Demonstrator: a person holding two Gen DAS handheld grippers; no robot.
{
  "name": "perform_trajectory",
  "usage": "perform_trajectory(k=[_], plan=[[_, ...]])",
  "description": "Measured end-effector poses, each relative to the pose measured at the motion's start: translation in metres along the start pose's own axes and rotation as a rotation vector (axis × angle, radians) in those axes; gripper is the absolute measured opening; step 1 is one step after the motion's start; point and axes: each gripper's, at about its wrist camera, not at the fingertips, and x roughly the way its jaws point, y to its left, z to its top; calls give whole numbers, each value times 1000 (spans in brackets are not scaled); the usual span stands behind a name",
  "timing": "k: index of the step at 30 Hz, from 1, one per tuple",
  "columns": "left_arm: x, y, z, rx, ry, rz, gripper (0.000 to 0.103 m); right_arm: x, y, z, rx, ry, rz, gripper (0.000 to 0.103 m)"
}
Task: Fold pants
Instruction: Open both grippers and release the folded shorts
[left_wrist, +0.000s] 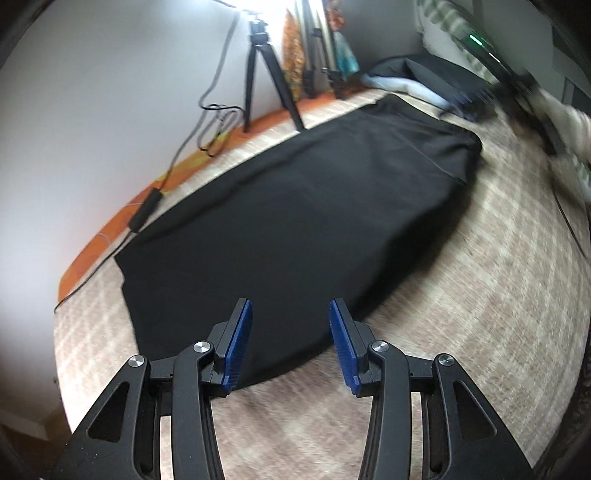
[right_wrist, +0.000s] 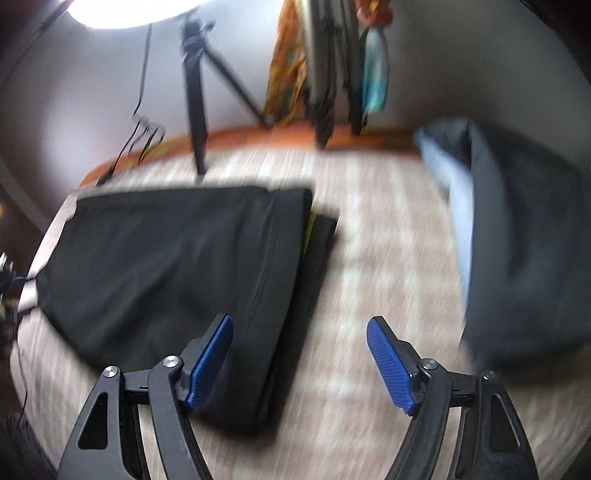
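Black pants lie flat on the beige plaid bed cover, folded lengthwise, running from near left to far right. My left gripper is open and empty, just above the pants' near end. In the right wrist view the pants lie left of centre, with the waist end and a yellow label on the right. My right gripper is open wide and empty, its left finger over the pants' near right corner. The other gripper shows blurred at the far right of the left wrist view.
A black tripod and cables stand by the white wall at the bed's far edge. A dark and light-blue pillow lies to the right. Hanging clothes are behind. An orange sheet edge borders the cover.
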Motion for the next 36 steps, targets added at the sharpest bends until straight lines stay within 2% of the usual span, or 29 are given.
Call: perform_trajectory(k=[6, 7, 9, 10, 11, 13, 16, 17, 20, 24, 25, 26, 27, 28, 30, 32, 36], plan=[[4, -8, -3, 2, 0, -16, 42, 35, -14, 63, 76, -35, 16, 77], [3, -8, -3, 1, 0, -14, 42, 41, -15, 70, 86, -40, 21, 74], [1, -5, -4, -4, -5, -8, 42, 54, -15, 82, 101, -39, 43, 65], [-1, -3, -5, -11, -7, -4, 42, 60, -15, 84, 105, -31, 56, 52], [-2, 0, -6, -19, -7, 1, 42, 67, -14, 86, 108, -12, 80, 33], [-6, 7, -8, -36, -6, 12, 42, 70, -14, 80, 113, 16, 105, 22], [-11, 17, -13, -66, -7, 31, 42, 66, -9, 77, 91, 13, 72, 7], [-13, 21, -15, -77, -8, 39, 42, 63, -8, 77, 84, 5, 60, 6], [-18, 30, -23, -102, -6, 52, 42, 57, -19, 77, 92, -3, -17, 6], [-18, 36, -36, -132, 10, 40, 42, 56, -12, 75, 29, 13, -57, 8], [-18, 36, -37, -132, 16, 34, 42, 52, -8, 75, 9, 5, -60, 15], [-15, 35, -39, -129, 24, 26, 42, 45, -1, 74, -21, -7, -86, 34], [-13, 33, -40, -121, 31, 15, 42, 37, 6, 73, -48, -23, -101, 40], [-11, 31, -41, -113, 35, -4, 42, 24, 13, 69, -83, -46, -98, 41], [-6, 29, -42, -118, 38, -33, 42, 5, 38, 63, -156, -62, -61, 41], [-2, 29, -42, -136, 26, -76, 42, -12, 65, 50, -211, -59, 20, 44], [7, 30, -39, -151, 15, -109, 42, -25, 131, 19, -337, -19, 201, 52]])
